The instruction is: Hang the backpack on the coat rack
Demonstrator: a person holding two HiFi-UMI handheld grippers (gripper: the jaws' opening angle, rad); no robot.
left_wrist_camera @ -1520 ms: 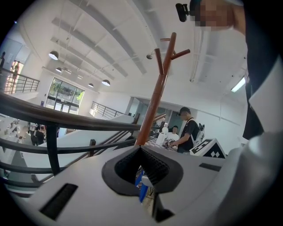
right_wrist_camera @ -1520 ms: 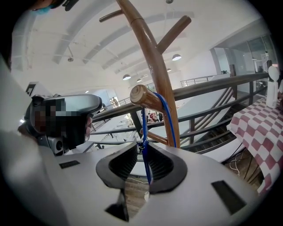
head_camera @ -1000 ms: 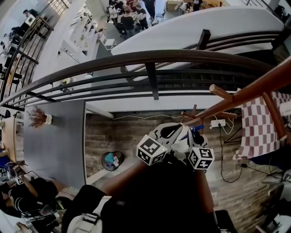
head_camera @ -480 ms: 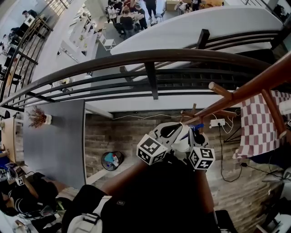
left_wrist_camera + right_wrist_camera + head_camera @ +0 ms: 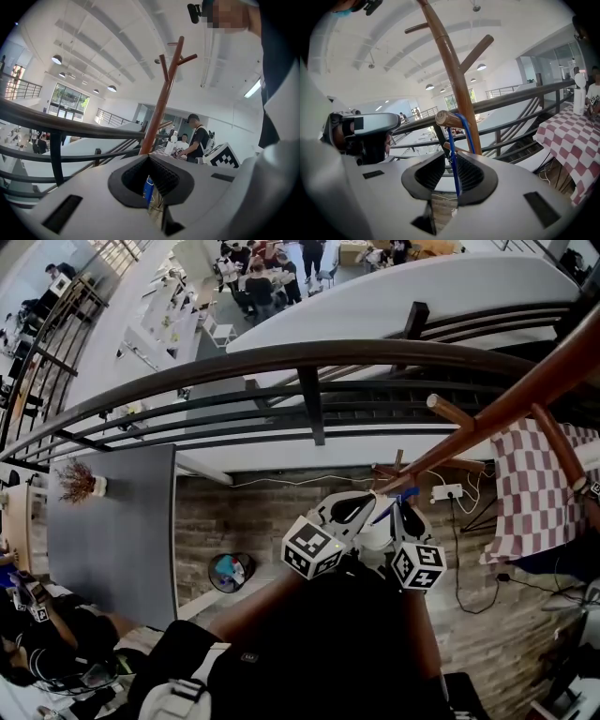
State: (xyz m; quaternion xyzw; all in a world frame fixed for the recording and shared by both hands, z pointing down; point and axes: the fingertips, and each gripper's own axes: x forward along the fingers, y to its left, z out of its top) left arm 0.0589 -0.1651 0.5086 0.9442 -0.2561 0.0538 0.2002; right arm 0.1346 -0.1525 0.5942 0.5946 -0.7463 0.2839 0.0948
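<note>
- Over the last second the coat rack [image 5: 506, 404] drifts slightly toward the top of the head view, while both claws hardly shift at centre.
- The right gripper [image 5: 452, 176] stays clenched on the blue loop [image 5: 457, 140], which lies over a peg [image 5: 446, 118].
- The left gripper [image 5: 149, 180] pinches a blue strip, likely the same loop.
- The backpack [image 5: 319, 643] fills the bottom centre; letting go looks close.

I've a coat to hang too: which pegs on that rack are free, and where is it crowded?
Free: the upper right peg and upper left peg, either side of the pole, both bare. Crowded: the low peg carries the blue loop, pinched by the right gripper and left gripper, with the backpack below.
</note>
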